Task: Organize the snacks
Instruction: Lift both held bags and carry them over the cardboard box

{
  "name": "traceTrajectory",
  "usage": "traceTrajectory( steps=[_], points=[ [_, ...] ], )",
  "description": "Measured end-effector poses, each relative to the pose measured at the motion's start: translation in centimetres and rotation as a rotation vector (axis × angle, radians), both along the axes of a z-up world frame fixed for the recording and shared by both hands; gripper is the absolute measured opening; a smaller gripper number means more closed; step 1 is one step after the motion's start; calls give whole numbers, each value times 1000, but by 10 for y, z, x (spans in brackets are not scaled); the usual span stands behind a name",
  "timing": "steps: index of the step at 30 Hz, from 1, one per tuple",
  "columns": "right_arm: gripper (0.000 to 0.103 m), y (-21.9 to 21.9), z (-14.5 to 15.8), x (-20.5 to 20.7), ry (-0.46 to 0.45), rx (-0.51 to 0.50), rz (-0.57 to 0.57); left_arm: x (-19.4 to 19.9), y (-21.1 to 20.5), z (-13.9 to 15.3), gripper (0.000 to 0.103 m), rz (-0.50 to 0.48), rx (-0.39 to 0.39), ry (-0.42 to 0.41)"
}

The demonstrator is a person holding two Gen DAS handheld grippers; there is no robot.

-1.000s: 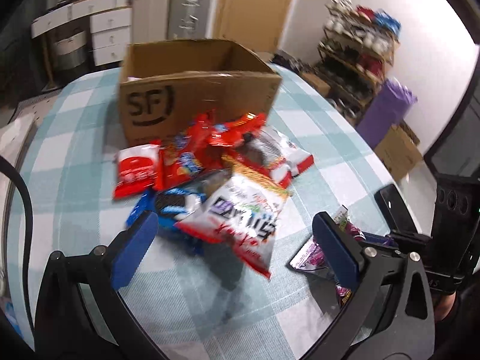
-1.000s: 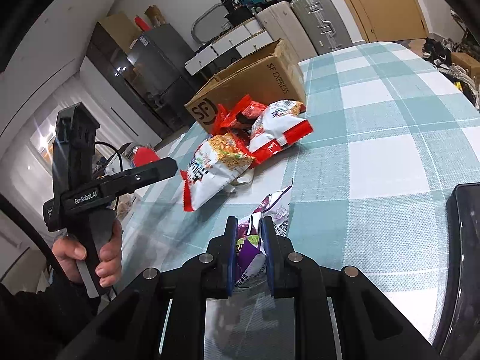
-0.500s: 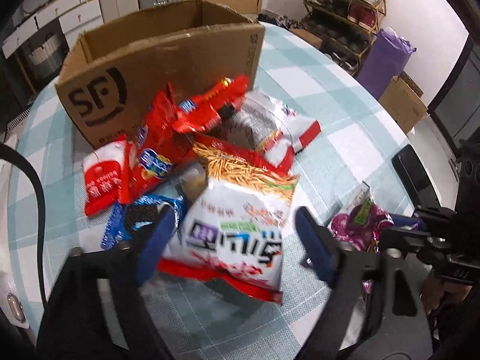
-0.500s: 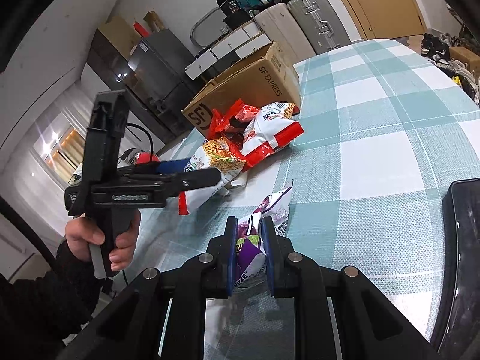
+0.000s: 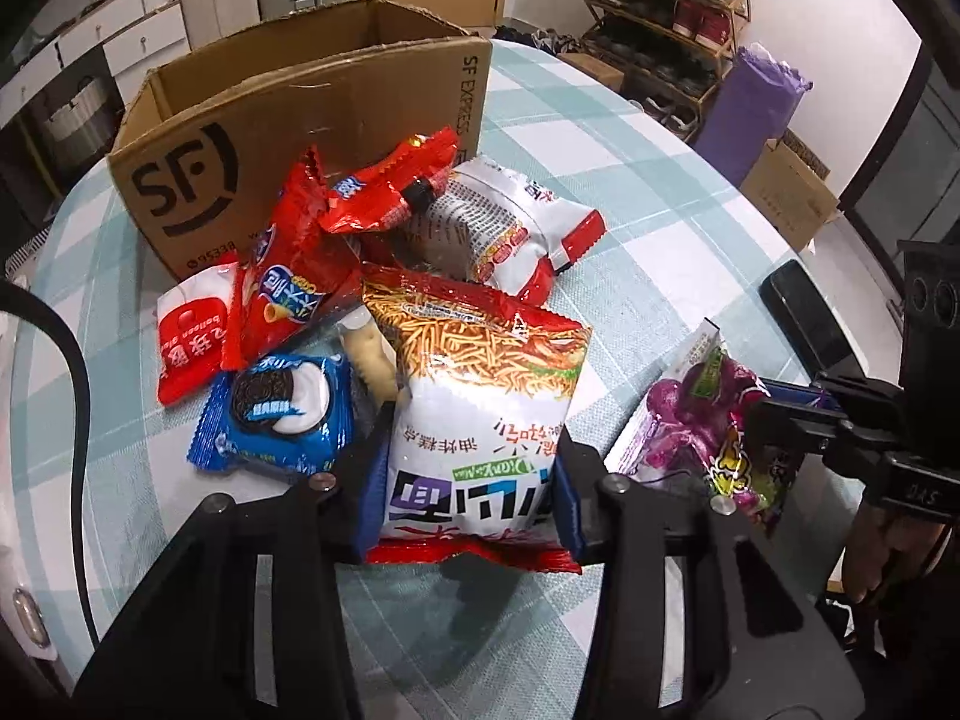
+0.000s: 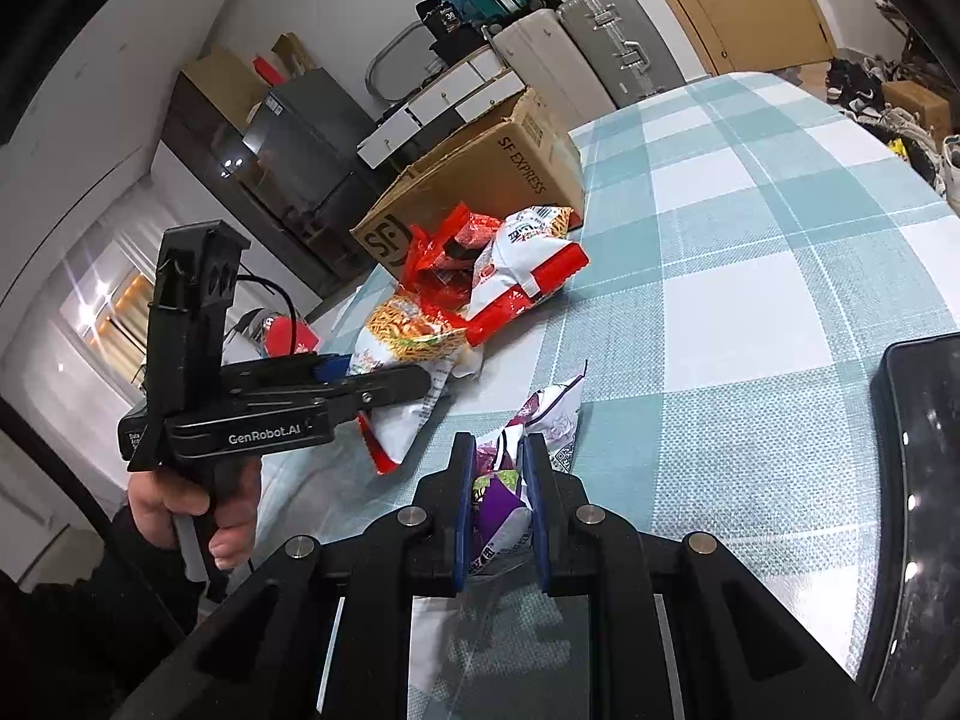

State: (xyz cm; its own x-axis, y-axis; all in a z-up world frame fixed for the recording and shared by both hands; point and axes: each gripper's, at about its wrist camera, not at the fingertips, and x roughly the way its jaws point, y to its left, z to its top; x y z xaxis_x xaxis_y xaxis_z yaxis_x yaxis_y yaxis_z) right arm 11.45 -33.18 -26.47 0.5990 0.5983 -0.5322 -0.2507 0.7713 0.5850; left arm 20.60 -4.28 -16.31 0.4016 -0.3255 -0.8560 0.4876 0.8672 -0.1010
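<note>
Taking the box [image 5: 300,138] as the landmark and going left to right across the bench [image 5: 660,228]: in front of the box's printed face a heap of snacks is lying, with a red-and-white sachet [image 5: 189,342] and a blue cookie pack [image 5: 276,414] at its left edge and red packets [image 5: 336,228] leaning against the cardboard itself.

Nearer than the heap, the left gripper [image 5: 468,480] is closing on the noodle bag [image 5: 480,396]; its jaws are sitting against both sides of the bag's lower end, and the bag is looking pinched but not yet lifted off the bench.

Further right, well apart from the box, the right gripper [image 6: 498,510] is holding the purple packet [image 6: 510,480], jaws clamped together on its near end.

So both hands are in the pick-up step, and the box is looking empty as far as its inside is showing. Next, each load probably needs raising clear of the heap, carrying over the box's front wall, and releasing inside; the puffy noodle bag may slip if gripped loosely.
</note>
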Motion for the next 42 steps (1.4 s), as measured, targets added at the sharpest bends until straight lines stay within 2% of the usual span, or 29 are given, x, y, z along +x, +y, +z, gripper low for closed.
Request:
traceTrajectory(
  steps=[11,19,27,32,39,42],
  points=[
    [16,0,17,-6,-39,4,-30,-22,21,21,41,20,-57,-19],
    [15,7,46,-7,-109,11,-18,-36,38,48,41,47,-111,-50],
    [15,14,90,2,-200,44,15,-39,71,81,41,126,-153,-66],
    [15,14,118,10,-252,139,51,-37,85,101,41,149,-200,-65],
    [15,17,168,27,-325,177,71,-34,99,139,41,180,-206,-111],
    [15,17,185,39,-326,213,98,-31,105,155,41,200,-193,-131]
  ],
)
